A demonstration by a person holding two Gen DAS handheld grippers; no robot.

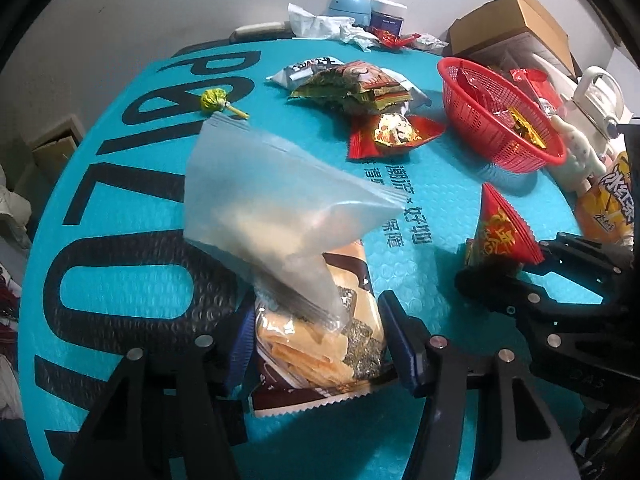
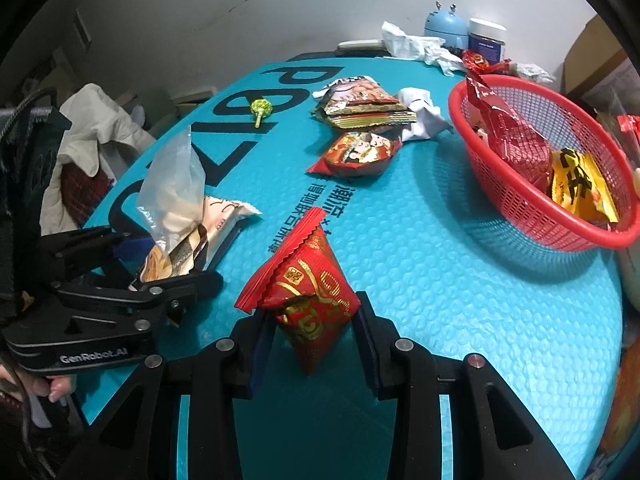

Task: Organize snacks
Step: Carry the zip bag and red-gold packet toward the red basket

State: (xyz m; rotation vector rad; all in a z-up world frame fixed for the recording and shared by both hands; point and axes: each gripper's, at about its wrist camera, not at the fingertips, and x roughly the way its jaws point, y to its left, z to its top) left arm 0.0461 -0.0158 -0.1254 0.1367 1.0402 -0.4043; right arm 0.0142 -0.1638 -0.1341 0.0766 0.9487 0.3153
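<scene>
The right claw grips a red foil snack packet above the teal surface; the red mesh basket lies ahead-right, nearer it. The left claw clamps a brown cracker packet and clear zip bag.

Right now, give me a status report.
Left gripper shut on brown seaweed-cracker packet and clear plastic bag. Right gripper shut on red-gold foil packet. Red mesh basket unobstructed.

Left gripper and right gripper, tilted downward, jaws apparently clamped on packets.
</scene>
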